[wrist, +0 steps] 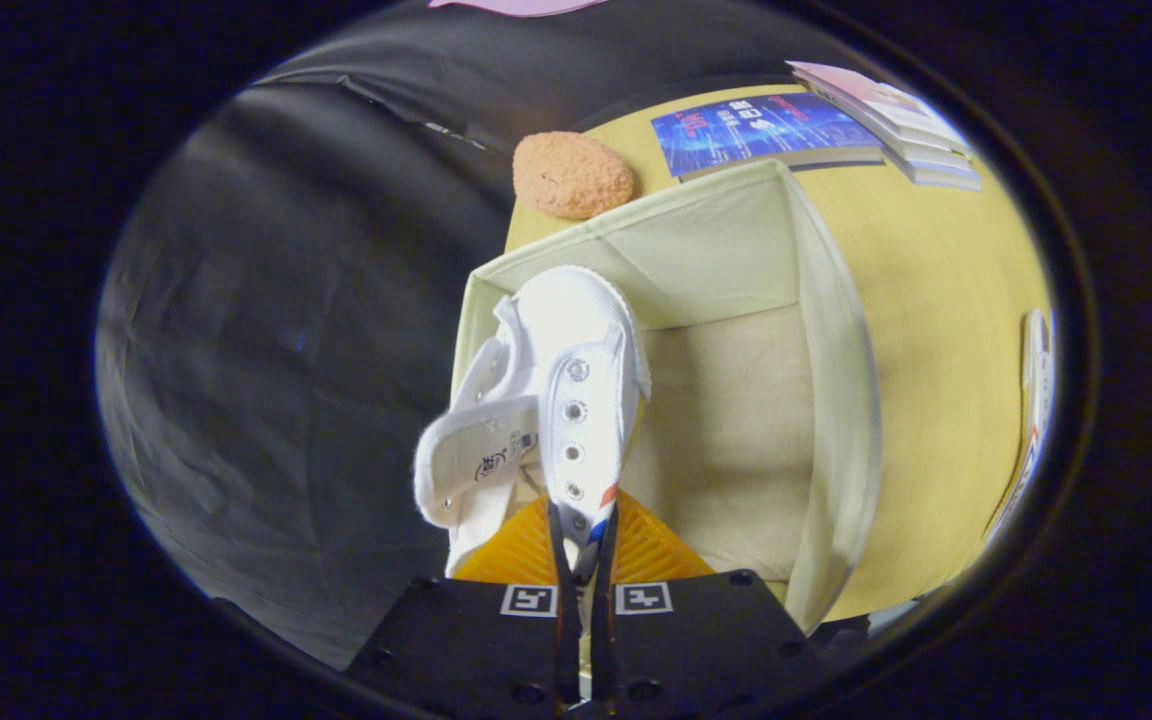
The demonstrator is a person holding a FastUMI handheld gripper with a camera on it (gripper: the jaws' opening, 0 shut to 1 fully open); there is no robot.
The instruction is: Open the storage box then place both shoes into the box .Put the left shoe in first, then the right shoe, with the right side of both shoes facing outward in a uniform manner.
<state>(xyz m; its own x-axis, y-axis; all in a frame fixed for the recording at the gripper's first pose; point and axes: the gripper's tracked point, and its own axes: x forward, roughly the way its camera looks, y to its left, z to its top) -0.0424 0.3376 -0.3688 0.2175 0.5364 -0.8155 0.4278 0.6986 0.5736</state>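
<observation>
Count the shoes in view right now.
1. A white shoe is pinched by its side between the fingers of the gripper, hanging toe-first over the open storage box, near its left wall. The box floor looks bare; another shoe may be out of view.

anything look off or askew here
Nothing spilled or damaged. The gripper is shut on the white shoe, which hangs toe-first over the open box, by its left wall. Its tongue flops loosely to one side, the one untidy detail.
</observation>
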